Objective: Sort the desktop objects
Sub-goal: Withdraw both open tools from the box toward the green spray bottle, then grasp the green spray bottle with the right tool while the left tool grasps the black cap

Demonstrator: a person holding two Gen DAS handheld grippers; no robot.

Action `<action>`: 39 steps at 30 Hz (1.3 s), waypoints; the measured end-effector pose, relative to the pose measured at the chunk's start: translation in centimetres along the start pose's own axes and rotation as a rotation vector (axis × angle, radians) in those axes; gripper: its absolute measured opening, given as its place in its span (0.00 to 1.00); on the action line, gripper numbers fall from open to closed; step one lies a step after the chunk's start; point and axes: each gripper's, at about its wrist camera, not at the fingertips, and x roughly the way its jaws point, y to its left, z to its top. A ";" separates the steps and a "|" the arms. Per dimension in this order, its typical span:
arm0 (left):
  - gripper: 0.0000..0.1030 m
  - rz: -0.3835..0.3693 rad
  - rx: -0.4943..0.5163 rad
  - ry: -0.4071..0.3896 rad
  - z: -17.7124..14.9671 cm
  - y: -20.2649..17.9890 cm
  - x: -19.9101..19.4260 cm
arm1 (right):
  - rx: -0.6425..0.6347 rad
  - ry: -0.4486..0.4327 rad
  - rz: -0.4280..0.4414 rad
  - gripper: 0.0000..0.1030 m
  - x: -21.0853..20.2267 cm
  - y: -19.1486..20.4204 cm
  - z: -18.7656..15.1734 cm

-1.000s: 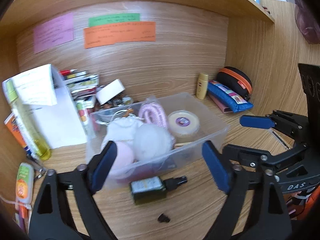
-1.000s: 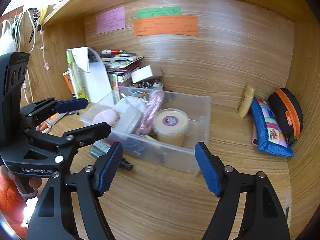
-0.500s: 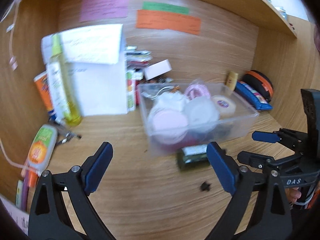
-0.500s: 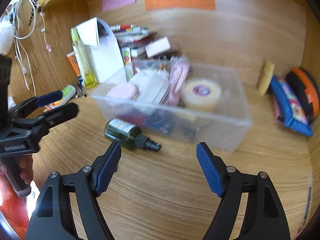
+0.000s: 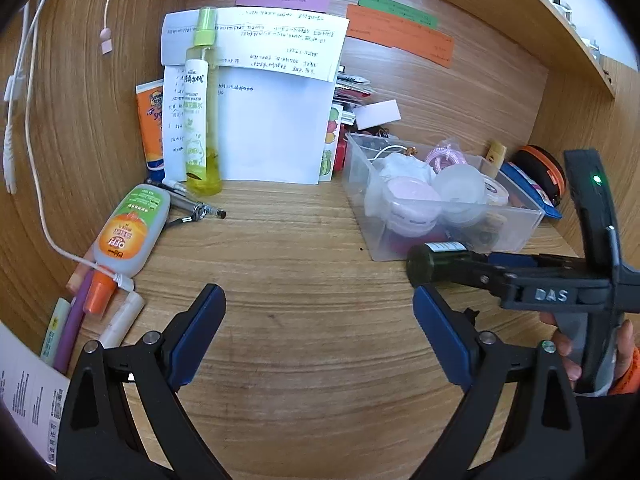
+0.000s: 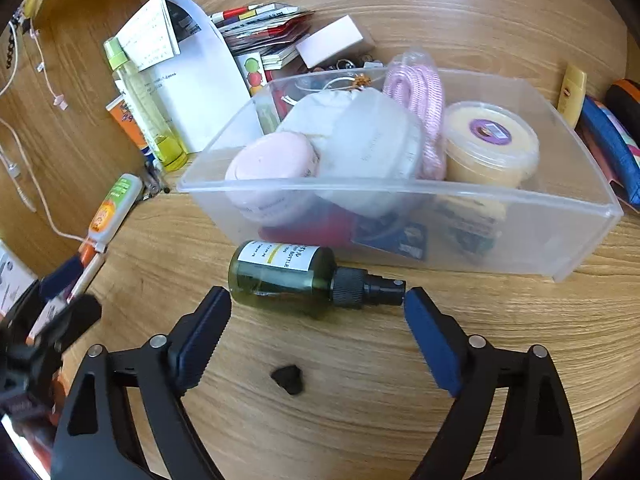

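A dark green spray bottle lies on its side on the wooden desk, just in front of a clear plastic bin. The bin holds a pink round case, a white pouch, a pink cord and a yellow tub. My right gripper is low over the desk and its jaws are opening. The bottle lies lengthwise across the gap at the fingertips, and the pads do not press on it. In the left wrist view the bottle shows partly behind the right gripper's finger. My left gripper stands open over bare desk, left of the bin.
A small black cap lies between the right fingers. At the left stand a yellow-green spray bottle, leaning papers and an orange-green tube among pens and a white cable. A blue pencil case lies right of the bin.
The left gripper has swung from the bin toward the desk's left side. The right gripper has dropped toward the green bottle, and its jaws have widened.
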 end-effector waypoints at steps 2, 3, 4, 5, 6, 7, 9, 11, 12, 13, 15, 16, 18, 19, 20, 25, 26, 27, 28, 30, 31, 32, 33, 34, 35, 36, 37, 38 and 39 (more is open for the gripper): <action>0.93 -0.009 0.013 0.001 -0.3 0.0 -0.1 | -0.005 0.006 -0.004 0.85 0.6 0.9 0.1; 0.93 -0.010 0.022 0.001 -0.4 -0.1 -0.2 | -0.009 0.012 -0.007 0.85 0.8 1.1 0.1; 0.93 -0.007 0.034 0.001 -0.5 -0.1 -0.2 | -0.017 0.019 -0.012 0.85 1.1 1.5 0.1; 0.93 -0.004 0.045 -0.001 -0.7 -0.3 -0.3 | -0.027 0.028 -0.021 0.85 1.5 2.0 0.1; 0.93 -0.003 0.055 -0.001 -0.9 -0.4 -0.4 | -0.035 0.035 -0.030 0.85 1.9 2.3 0.1; 0.93 -0.004 0.066 0.000 -1.0 -0.4 -0.5 | -0.042 0.040 -0.037 0.85 2.2 2.7 0.2; 0.93 0.002 0.078 -0.001 -1.3 -0.4 -0.6 | -0.052 0.043 -0.042 0.86 2.6 3.4 0.4; 0.93 0.002 0.079 0.003 -1.4 -0.2 -0.6 | -0.060 0.034 -0.030 0.87 2.9 4.0 0.6; 0.93 0.004 0.077 0.007 -1.4 0.0 -0.5 | -0.067 0.023 -0.024 0.88 2.8 4.3 0.7; 0.93 0.009 0.071 0.012 -1.4 0.2 -0.4 | -0.075 0.008 -0.028 0.86 2.8 4.7 0.7; 0.93 0.010 0.058 0.021 -1.3 0.6 -0.1 | -0.108 -0.026 -0.046 0.82 2.5 5.3 0.7; 0.93 0.008 0.053 0.024 -1.3 0.7 0.0 | -0.126 -0.036 -0.039 0.73 2.3 5.5 0.7; 0.93 -0.002 0.042 0.035 -1.2 0.8 0.3 | -0.164 -0.032 -0.011 0.59 2.2 6.2 0.5; 0.93 -0.008 0.038 0.043 -1.2 0.7 0.6 | -0.182 -0.027 -0.007 0.55 2.0 6.2 0.4; 0.93 -0.010 0.038 0.048 -1.1 0.6 0.7 | -0.195 -0.028 -0.004 0.51 1.9 6.3 0.2; 0.93 -0.021 0.081 0.073 -1.2 -1.4 1.5 | -0.218 -0.025 0.056 0.39 0.6 5.1 -0.2; 0.93 -0.027 0.092 0.078 -1.2 -1.9 1.7 | -0.219 -0.024 0.063 0.38 0.4 4.8 -0.2; 0.93 -0.033 0.100 0.082 -1.2 -2.3 1.8 | -0.221 -0.026 0.067 0.37 0.2 4.6 -0.3; 0.93 -0.039 0.112 0.088 -1.1 -3.0 2.1 | -0.223 -0.031 0.064 0.33 0.0 4.2 -0.4; 0.93 -0.048 0.126 0.099 -1.0 -3.9 2.4 | -0.222 -0.041 0.059 0.28 -0.7 3.2 -0.7; 0.93 -0.058 0.137 0.109 -0.9 -4.6 2.8 | -0.217 -0.043 0.052 0.27 -1.1 2.5 -0.8; 0.93 -0.061 0.148 0.117 -0.9 -5.1 3.0 | -0.212 -0.046 0.037 0.27 -1.5 1.7 -0.9; 0.93 -0.060 0.167 0.121 -0.9 -5.8 3.2 | -0.207 -0.051 0.020 0.27 -1.8 0.9 -1.0; 0.93 -0.064 0.180 0.123 -0.9 -6.4 3.4 | -0.205 -0.052 0.008 0.27 -2.0 0.3 -1.1; 0.93 -0.073 0.192 0.130 -0.9 -6.9 3.6 | -0.199 -0.050 -0.009 0.27 -2.3 -0.7 -1.3; 0.93 -0.083 0.208 0.139 -0.9 -7.5 3.8 | -0.187 -0.046 -0.025 0.27 -2.5 -1.8 -1.5; 0.93 -0.089 0.226 0.145 -0.9 -8.1 4.0 | -0.179 -0.044 -0.030 0.27 -2.6 -2.5 -1.6; 0.93 -0.092 0.244 0.150 -0.9 -8.7 4.2 | -0.166 -0.042 -0.037 0.27 -3.0 -3.5 -1.8; 0.93 -0.095 0.266 0.155 -0.8 -9.2 4.5 | -0.158 -0.042 -0.039 0.27 -3.3 -3.9 -1.9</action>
